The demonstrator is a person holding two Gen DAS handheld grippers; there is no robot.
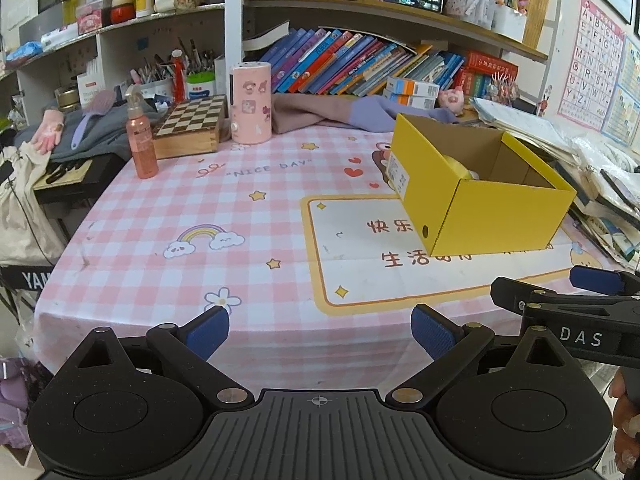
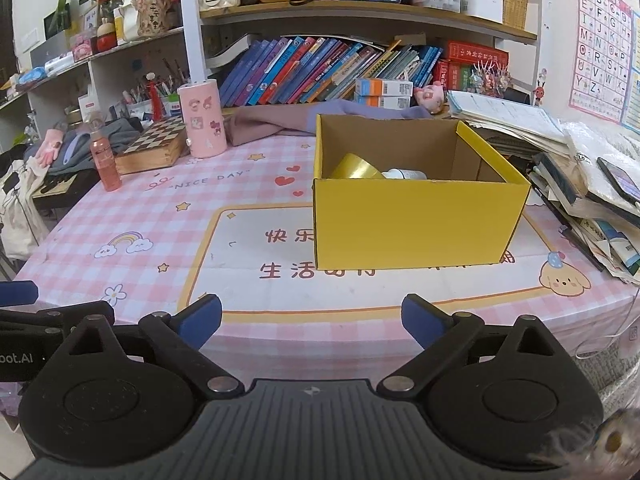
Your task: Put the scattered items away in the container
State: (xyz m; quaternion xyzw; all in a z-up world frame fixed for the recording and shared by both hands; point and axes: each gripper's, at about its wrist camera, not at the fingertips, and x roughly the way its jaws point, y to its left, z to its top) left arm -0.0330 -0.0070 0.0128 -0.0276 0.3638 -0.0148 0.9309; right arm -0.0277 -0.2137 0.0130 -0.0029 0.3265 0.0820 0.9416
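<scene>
An open yellow cardboard box (image 1: pixel 500 216) (image 2: pixel 412 224) stands on the pink checked tablecloth (image 1: pixel 208 208) (image 2: pixel 152 216). Inside it lie a yellow tape roll (image 2: pixel 354 168) (image 1: pixel 456 166) and a white item (image 2: pixel 404 175). My left gripper (image 1: pixel 320 330) is open and empty, held at the table's near edge, left of the box. My right gripper (image 2: pixel 312 322) is open and empty, at the near edge facing the box. The right gripper also shows in the left wrist view (image 1: pixel 560 292), and the left gripper's blue finger (image 2: pixel 16 292) in the right wrist view.
At the back left stand a pink spray bottle (image 1: pixel 142 142) (image 2: pixel 105 160), a wooden chess box (image 1: pixel 190 126) (image 2: pixel 152 146) and a pink cylinder (image 1: pixel 251 102) (image 2: pixel 202 118). Folded cloth (image 1: pixel 316 110) lies behind the box. Stacked papers and books (image 2: pixel 560 160) crowd the right edge. Bookshelves stand behind.
</scene>
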